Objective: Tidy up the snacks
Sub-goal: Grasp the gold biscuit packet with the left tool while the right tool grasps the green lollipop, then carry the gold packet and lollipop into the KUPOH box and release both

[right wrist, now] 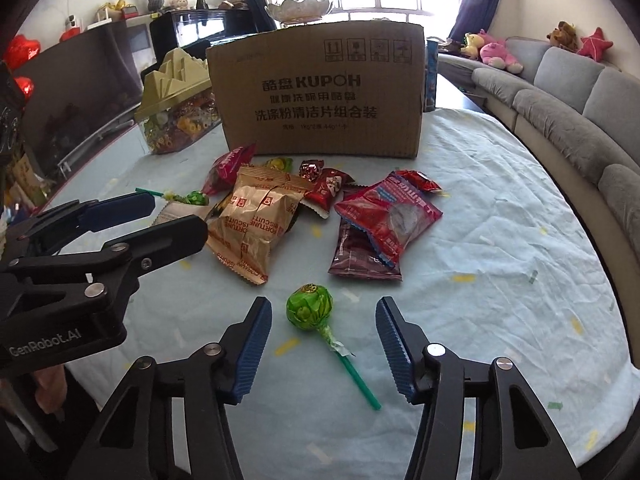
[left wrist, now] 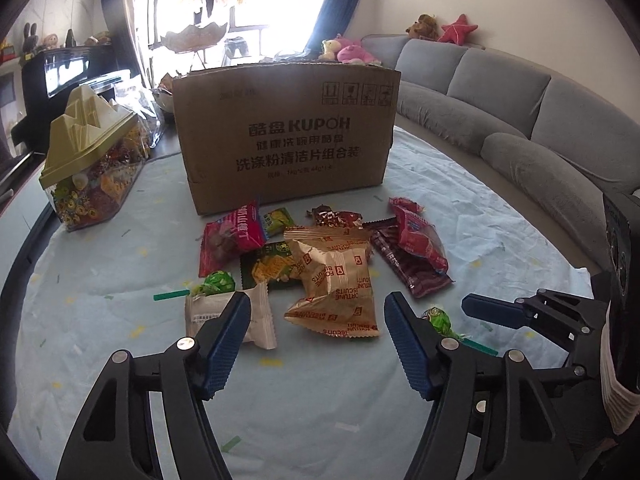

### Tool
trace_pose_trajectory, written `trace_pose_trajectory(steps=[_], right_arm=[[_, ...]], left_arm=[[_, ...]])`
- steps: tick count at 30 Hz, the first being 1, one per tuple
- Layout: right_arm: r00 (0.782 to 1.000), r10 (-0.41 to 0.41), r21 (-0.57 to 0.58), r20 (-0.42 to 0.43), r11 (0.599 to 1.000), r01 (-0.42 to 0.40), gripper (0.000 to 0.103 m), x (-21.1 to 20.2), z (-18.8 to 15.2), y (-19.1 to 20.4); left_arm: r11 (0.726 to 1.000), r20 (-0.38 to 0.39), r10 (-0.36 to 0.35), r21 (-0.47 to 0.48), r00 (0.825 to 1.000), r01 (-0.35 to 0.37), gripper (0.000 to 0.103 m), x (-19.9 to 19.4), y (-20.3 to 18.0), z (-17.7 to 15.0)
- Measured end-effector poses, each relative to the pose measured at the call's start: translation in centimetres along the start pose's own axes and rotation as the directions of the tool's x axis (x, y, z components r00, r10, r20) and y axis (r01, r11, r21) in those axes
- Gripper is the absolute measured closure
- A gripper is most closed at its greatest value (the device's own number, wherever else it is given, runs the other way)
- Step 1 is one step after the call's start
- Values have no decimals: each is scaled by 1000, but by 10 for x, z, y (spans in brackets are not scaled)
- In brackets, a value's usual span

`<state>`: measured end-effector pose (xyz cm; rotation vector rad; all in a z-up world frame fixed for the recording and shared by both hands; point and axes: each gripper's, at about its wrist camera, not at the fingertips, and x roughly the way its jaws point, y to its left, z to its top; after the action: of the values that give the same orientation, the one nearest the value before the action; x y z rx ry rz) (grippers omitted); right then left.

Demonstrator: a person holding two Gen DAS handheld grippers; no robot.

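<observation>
A pile of snack packets lies on the light blue tablecloth in front of a cardboard box point(left wrist: 286, 132) point(right wrist: 320, 100). A gold biscuit bag point(left wrist: 336, 280) point(right wrist: 256, 220) lies in the middle, with red packets point(left wrist: 420, 240) point(right wrist: 388, 220) to its right and a white packet point(left wrist: 256, 316) at the front left. My left gripper point(left wrist: 316, 312) is open and empty just in front of the gold bag. My right gripper point(right wrist: 322, 320) is open, with a green lollipop point(right wrist: 310, 306) point(left wrist: 438, 320) lying on the table between its fingers. A second green lollipop point(left wrist: 218, 282) point(right wrist: 196, 198) lies at the pile's left.
A clear candy container with a yellow-green lid point(left wrist: 92, 160) point(right wrist: 180, 112) stands left of the box. A grey sofa point(left wrist: 540, 120) point(right wrist: 580, 112) curves along the right side. A dark cabinet point(right wrist: 100, 80) stands at the left. The round table's edge point(left wrist: 24, 264) runs along the left.
</observation>
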<state>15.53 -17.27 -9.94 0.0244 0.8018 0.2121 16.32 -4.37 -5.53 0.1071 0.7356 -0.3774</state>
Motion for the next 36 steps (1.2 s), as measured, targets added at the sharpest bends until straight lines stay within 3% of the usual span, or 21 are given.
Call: trace_pose_trajectory(steps=[12,21,28,36], right_arm=[[998,45,17,-32,999,-44,75,13,4,-6],[999,46,69,-10,997,-45,75,12,11,-20],[999,38,94,1,995,-38,75,13,17,-29],[999,40,97,15,994,-41,75,8,21,-31]], left_arm=[[1000,-63,-12,9,998,12,41,38,-11,15],[1000,-123,-5,5,992,5,52,60,-16,17],[1000,-125,-18,-11,992,16,61,65,-15,18],[999,-110,-26,-23,994,23,61,56,-17,19]])
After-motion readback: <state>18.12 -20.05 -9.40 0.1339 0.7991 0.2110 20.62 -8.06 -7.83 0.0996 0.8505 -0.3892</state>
